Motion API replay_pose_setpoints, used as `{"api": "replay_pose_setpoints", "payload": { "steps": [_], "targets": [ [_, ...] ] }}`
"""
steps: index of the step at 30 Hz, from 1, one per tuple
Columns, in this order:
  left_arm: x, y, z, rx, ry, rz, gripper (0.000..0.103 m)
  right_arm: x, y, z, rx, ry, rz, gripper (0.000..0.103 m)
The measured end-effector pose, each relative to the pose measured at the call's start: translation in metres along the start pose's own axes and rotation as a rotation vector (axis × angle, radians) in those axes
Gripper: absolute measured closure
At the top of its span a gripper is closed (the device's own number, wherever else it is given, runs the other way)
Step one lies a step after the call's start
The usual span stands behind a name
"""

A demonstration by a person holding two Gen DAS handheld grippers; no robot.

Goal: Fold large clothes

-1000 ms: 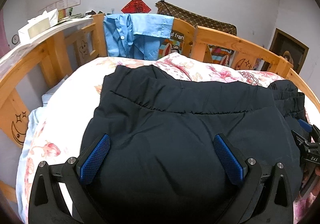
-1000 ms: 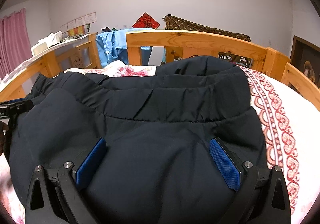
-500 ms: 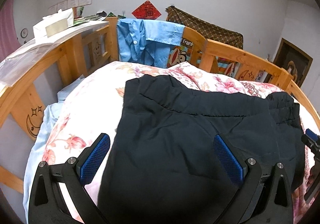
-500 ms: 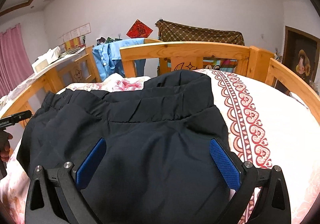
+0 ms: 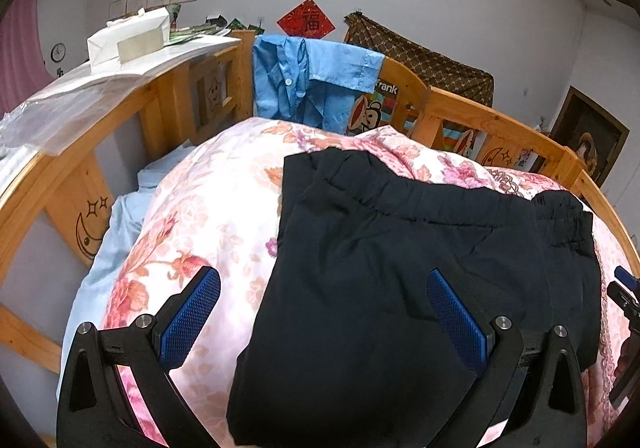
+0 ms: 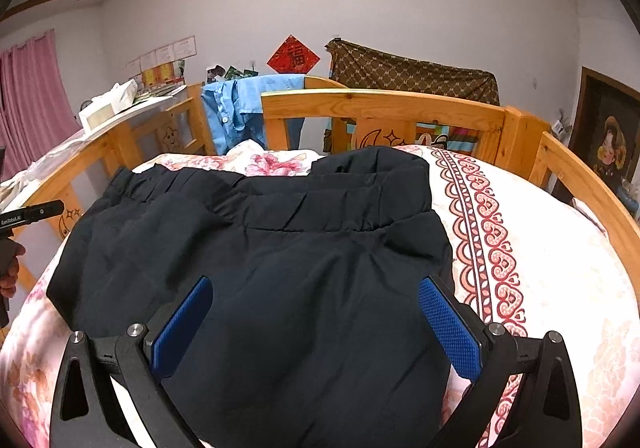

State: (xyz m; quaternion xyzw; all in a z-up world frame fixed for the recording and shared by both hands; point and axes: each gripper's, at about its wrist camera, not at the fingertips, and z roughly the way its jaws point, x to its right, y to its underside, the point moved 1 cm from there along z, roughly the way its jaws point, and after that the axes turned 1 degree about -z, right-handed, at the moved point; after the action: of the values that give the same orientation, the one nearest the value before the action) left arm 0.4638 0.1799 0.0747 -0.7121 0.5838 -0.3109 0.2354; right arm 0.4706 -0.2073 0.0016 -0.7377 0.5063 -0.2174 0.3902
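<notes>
Floral bedding (image 5: 208, 208) carries dark trousers (image 6: 304, 280) laid flat; left gripper (image 5: 324, 312) and right gripper (image 6: 316, 320) hover, jaws spread; next, probably pinch an edge to fold.

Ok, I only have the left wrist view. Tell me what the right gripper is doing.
Observer: The right gripper is open, both pads over the trousers, gripping nothing.
Operator: Give me the trousers' right edge.
Observer: It ends beside a red heart border printed on the quilt.
Operator: Now what's past that.
Observer: Bare quilt up to the side rail.
</notes>
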Motion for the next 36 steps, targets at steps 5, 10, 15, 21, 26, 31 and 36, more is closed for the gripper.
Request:
{"api": "replay_pose_setpoints", "payload": {
  "steps": [5, 10, 15, 21, 26, 31, 36],
  "targets": [
    [-0.008, 0.009, 0.002, -0.027, -0.011, 0.002, 0.001, -0.004, 0.004, -0.004, -0.012, -0.012, -0.009, 0.000],
    [-0.014, 0.019, 0.005, -0.058, -0.017, 0.025, 0.001, 0.000, 0.011, -0.003, -0.044, -0.012, 0.001, 0.000],
    [-0.024, 0.032, 0.021, -0.122, -0.003, 0.054, 0.001, 0.026, 0.022, 0.002, -0.094, 0.005, 0.060, 0.000],
    [-0.031, 0.039, 0.042, -0.189, 0.056, 0.064, 0.001, 0.064, 0.038, 0.017, -0.163, -0.034, 0.146, 0.000],
    [-0.032, 0.044, 0.063, -0.226, 0.112, 0.075, 0.001, 0.089, 0.049, 0.033, -0.187, -0.078, 0.186, 0.000],
    [-0.035, 0.043, 0.081, -0.254, 0.229, 0.044, 0.001, 0.088, 0.052, 0.048, -0.195, -0.242, 0.172, 0.000],
    [-0.041, 0.037, 0.098, -0.298, 0.332, 0.017, 0.001, 0.083, 0.052, 0.072, -0.239, -0.348, 0.184, 0.000]
  ]
}}
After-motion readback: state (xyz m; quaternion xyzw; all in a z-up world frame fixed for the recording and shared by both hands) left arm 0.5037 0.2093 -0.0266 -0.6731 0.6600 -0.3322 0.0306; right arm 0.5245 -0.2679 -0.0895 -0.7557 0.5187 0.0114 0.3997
